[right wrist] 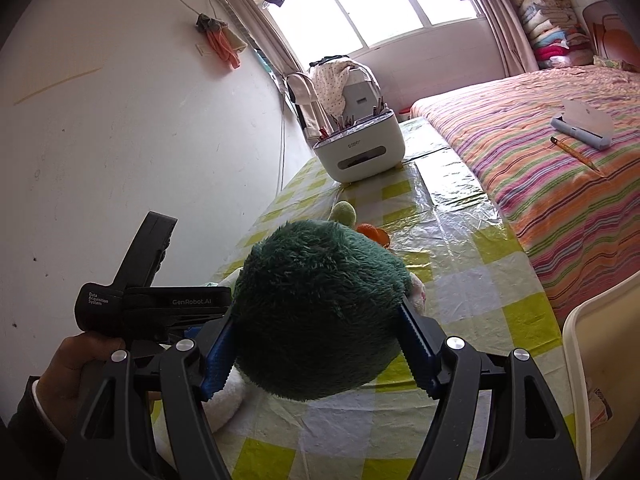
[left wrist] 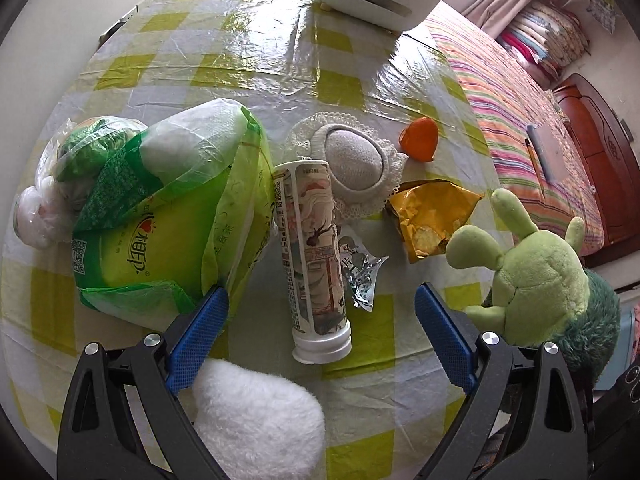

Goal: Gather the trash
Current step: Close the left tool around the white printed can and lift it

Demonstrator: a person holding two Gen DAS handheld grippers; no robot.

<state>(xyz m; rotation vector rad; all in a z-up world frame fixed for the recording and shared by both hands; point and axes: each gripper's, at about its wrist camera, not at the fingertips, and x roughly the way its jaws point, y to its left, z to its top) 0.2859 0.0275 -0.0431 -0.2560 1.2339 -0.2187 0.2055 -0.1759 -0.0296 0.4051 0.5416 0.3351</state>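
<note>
In the left wrist view my left gripper (left wrist: pixel 322 300) is open above a printed chip tube (left wrist: pixel 314 256) lying on the checked table, its white cap toward me. Beside the tube lie a crumpled silver wrapper (left wrist: pixel 362 276), a torn yellow chip bag (left wrist: pixel 430 216) and an orange peel (left wrist: pixel 420 138). A green plastic bag (left wrist: pixel 160 216) of tissue packs sits at the left. In the right wrist view my right gripper (right wrist: pixel 318 320) is shut on the dark green back of a plush toy (right wrist: pixel 316 308), which also shows in the left wrist view (left wrist: pixel 536 280).
A grey round speaker on a lace doily (left wrist: pixel 352 164) lies behind the tube. A white fluffy plush (left wrist: pixel 256 420) is under my left gripper. A white pencil-holder box (right wrist: pixel 360 148) stands at the table's far end. A striped bed (right wrist: pixel 552 168) borders the right side; a white chair (right wrist: pixel 600 360) stands near.
</note>
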